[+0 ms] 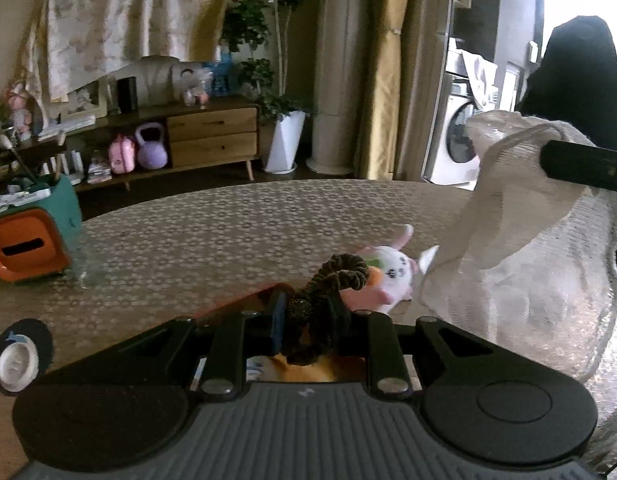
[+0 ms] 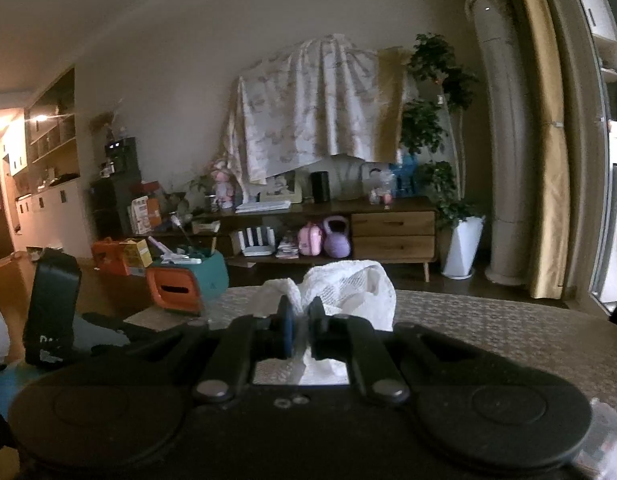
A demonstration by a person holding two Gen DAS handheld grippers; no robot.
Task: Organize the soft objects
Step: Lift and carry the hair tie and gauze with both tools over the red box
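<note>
My left gripper (image 1: 308, 312) is shut on a dark brown scrunchie (image 1: 328, 292) and holds it just above the table. Behind it lies a white and pink plush bunny (image 1: 388, 276) on the table. To the right hangs a white mesh bag (image 1: 528, 240), held up by its rim. My right gripper (image 2: 301, 328) is shut on that rim of the mesh bag (image 2: 348, 284) and appears in the left wrist view as a black finger (image 1: 584, 164) at the bag's top.
The table carries a patterned lace cloth (image 1: 228, 224). An orange and teal box (image 1: 28, 240) stands at its left edge. A small white cap on a dark disc (image 1: 18, 364) lies near left. A red-edged item (image 1: 244, 300) lies under my left gripper.
</note>
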